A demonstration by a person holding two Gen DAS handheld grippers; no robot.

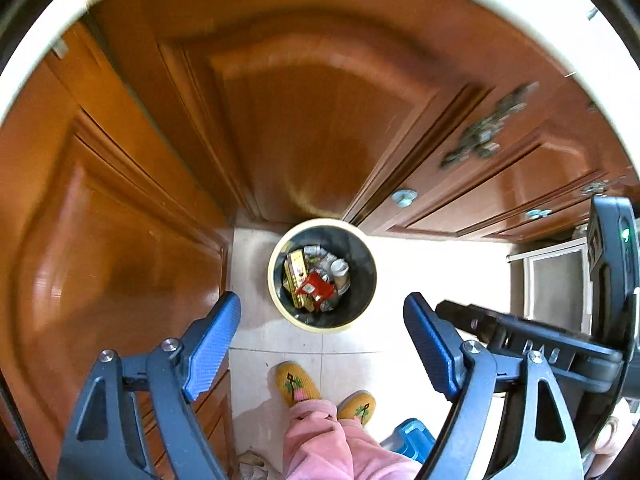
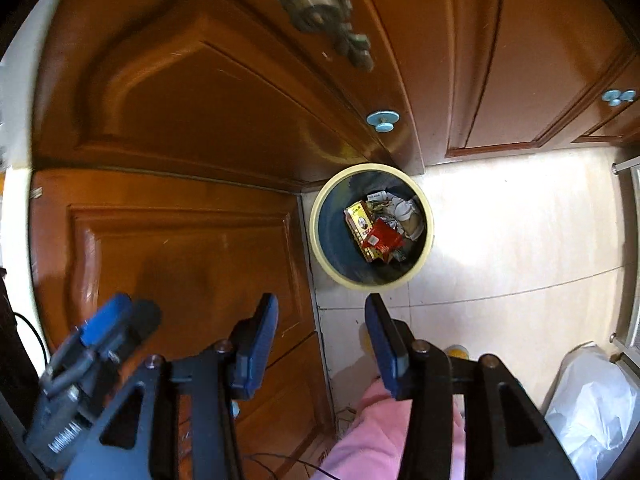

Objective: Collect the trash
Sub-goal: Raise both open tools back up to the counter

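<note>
- Below me, the trash bin stands on the pale tiled floor, tucked into the corner where the wooden door meets the cabinets.
- My left gripper hangs above the bin with its blue pads spread wide and nothing between them; the bin shows just ahead of the gap, apart from both fingers.
- My right gripper is also parted, a little less widely, and holds nothing; from its camera the bin lies just past the tip of the right-hand finger, slightly to the right of the gap.
- Inside the bin, the trash is a loose heap: a yellow box, a red wrapper lying over it, and white crumpled pieces with a paper cup on the far side.
- From the right camera the same yellow box and red wrapper sit at the bin's bottom, well under both grippers.
- In the left view my right gripper pokes in from the right edge, beside the left one.
- My yellow slippers and pink trousers show on the near side of the bin.
- Near the right edge of the right view, a white plastic bag rests on the floor, well apart from the bin.
</note>
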